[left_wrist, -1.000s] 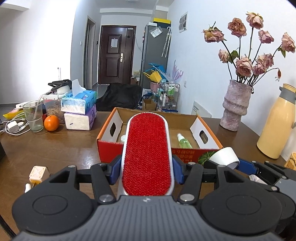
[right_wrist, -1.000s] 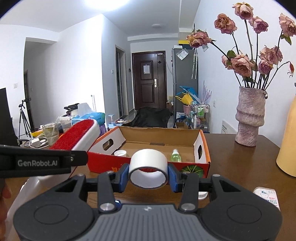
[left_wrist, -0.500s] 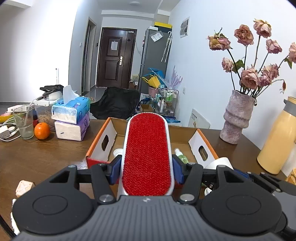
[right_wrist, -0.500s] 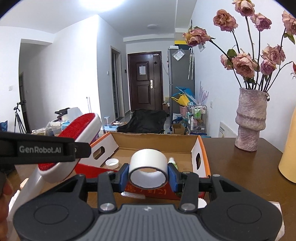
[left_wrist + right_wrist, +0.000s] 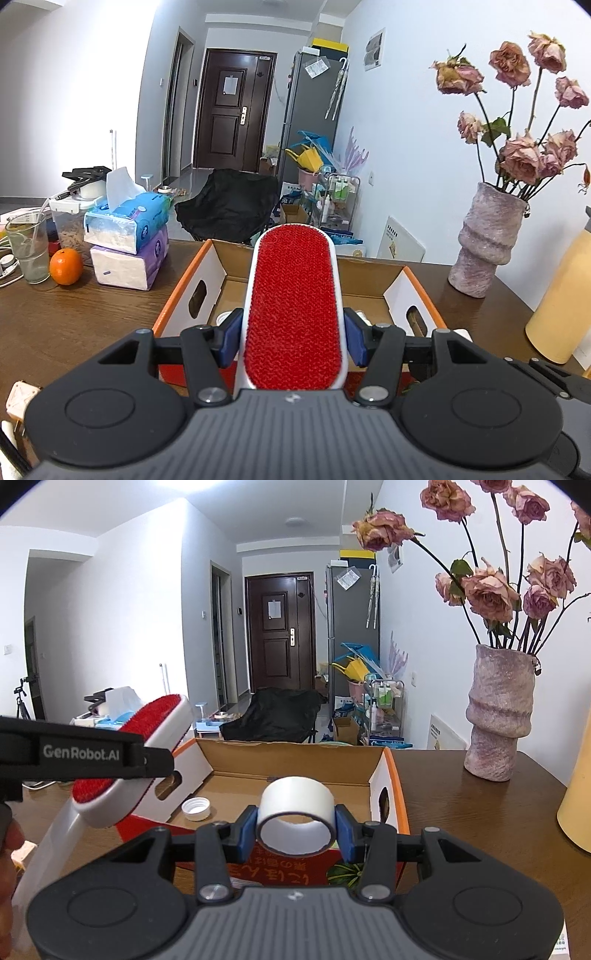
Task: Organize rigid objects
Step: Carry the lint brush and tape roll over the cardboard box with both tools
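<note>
My left gripper (image 5: 293, 338) is shut on a red-and-white lint brush (image 5: 293, 306), held above the near edge of an open cardboard box (image 5: 192, 273) with an orange rim. My right gripper (image 5: 295, 829) is shut on a white roll of tape (image 5: 295, 805), held over the box's near wall (image 5: 288, 869). In the right wrist view the lint brush (image 5: 129, 760) and the left gripper's side (image 5: 81, 753) show at the left. A white bottle cap (image 5: 195, 808) lies on the box floor.
On the brown table stand a purple vase of dried roses (image 5: 484, 243), a yellow thermos (image 5: 561, 306), stacked tissue packs (image 5: 129, 240), an orange (image 5: 66, 266) and a glass (image 5: 27, 247). A small beige cube (image 5: 22, 397) lies at the near left.
Both grippers have moved forward and up towards the box with their objects still held. The box now looks closer and its inside is more in view.
</note>
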Action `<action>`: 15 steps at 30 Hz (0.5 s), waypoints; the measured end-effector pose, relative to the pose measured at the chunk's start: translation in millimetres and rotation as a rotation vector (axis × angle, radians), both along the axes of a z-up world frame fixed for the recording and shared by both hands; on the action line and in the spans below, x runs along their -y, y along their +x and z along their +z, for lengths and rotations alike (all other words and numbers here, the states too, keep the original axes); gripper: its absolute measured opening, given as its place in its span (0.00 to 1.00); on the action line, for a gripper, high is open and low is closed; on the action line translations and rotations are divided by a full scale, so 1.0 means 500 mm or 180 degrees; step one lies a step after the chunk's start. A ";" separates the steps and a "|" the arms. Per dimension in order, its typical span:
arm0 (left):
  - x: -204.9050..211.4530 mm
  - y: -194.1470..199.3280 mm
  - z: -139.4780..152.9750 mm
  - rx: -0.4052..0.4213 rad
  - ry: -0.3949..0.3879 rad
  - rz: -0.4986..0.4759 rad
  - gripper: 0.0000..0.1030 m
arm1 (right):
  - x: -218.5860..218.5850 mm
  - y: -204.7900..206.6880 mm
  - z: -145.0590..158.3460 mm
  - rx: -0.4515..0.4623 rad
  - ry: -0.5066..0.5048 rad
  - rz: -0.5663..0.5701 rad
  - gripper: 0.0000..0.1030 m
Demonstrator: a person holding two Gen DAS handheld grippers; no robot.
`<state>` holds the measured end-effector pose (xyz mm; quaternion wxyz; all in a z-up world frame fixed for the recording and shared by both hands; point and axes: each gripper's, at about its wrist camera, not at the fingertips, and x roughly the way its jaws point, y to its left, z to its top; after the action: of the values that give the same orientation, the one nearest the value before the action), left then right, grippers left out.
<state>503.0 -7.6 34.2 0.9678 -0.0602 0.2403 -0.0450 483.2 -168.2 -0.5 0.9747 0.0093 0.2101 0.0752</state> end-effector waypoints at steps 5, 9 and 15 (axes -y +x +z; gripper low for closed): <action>0.005 0.031 -0.005 -0.0009 0.0032 0.0018 0.55 | 0.004 0.031 -0.005 -0.0037 0.0006 -0.0018 0.42; 0.010 0.057 -0.010 -0.0017 0.0061 0.0026 0.55 | 0.004 0.054 -0.007 -0.0040 0.0010 -0.0027 0.42; 0.014 0.092 -0.016 -0.0026 0.0096 0.0031 0.55 | 0.008 0.093 -0.007 -0.0029 0.0024 -0.0081 0.42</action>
<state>548.9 -14.6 26.4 0.9678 -0.0470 0.2445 -0.0365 529.6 -172.2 -3.8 0.9746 0.0160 0.2140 0.0635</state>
